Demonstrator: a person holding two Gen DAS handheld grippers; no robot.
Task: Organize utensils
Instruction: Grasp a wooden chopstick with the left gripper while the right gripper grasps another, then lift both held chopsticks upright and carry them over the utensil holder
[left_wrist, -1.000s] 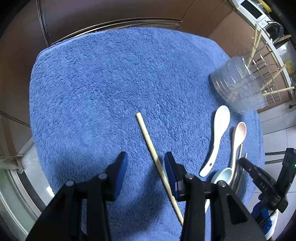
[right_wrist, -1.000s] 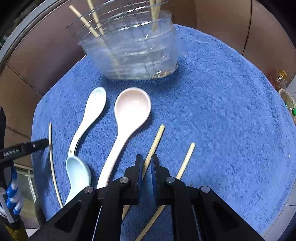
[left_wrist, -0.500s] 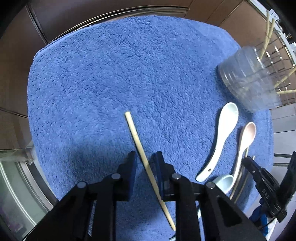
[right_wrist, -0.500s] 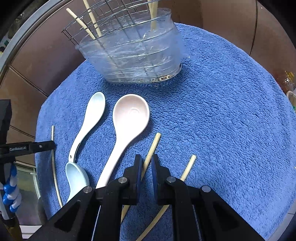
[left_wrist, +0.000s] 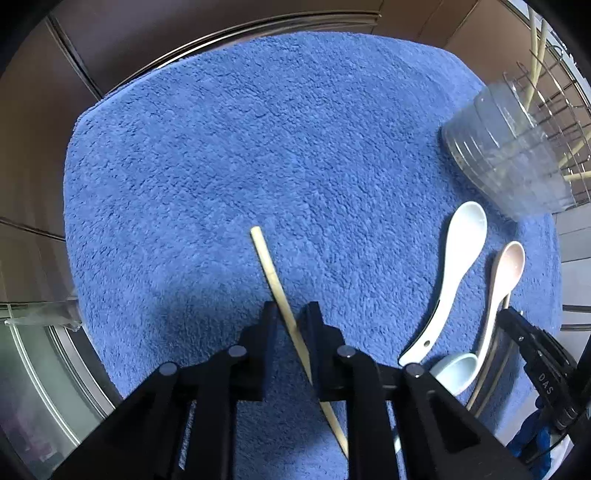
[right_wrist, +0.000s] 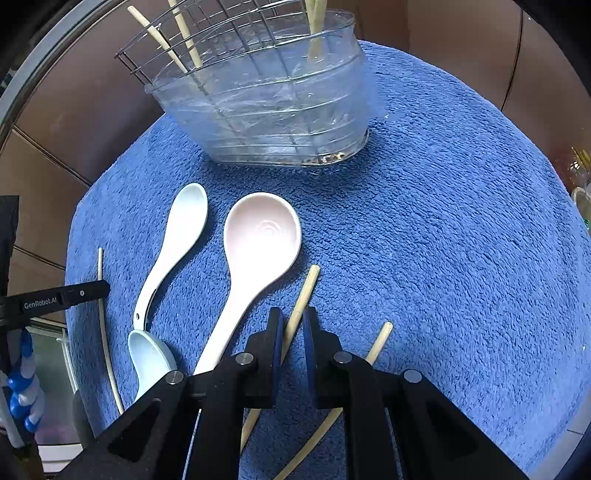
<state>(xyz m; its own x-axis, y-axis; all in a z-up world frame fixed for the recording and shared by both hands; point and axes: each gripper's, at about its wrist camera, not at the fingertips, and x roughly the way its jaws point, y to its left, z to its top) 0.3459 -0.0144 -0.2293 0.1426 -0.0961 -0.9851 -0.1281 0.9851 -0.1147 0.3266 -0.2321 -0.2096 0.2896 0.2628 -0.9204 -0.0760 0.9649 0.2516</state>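
left wrist view: a chopstick (left_wrist: 280, 295) lies on the blue towel (left_wrist: 258, 147) and runs straight between the pads of the left hand-held gripper (left_wrist: 291, 314), whose jaws have just been closing around it; they now stand nearly together with the stick in the narrow gap, though i cannot tell whether both pads press on it yet. the gripper points down onto the stick, which suits lifting something so thin off soft pile.

in the right wrist view a second chopstick (right_wrist: 301, 302) sits between the almost closed jaws of the right hand-held gripper (right_wrist: 293, 325), which seems clamped on it. another chopstick (right_wrist: 376, 341) lies just beside it on the towel. a pink spoon (right_wrist: 258, 236), a white spoon (right_wrist: 177, 236) and a pale blue spoon (right_wrist: 147, 354) lie to the side, still to be sorted. the clear tub with a wire rack (right_wrist: 266, 110) stands at the far edge and already holds upright chopsticks, so it is likely where both sticks belong.
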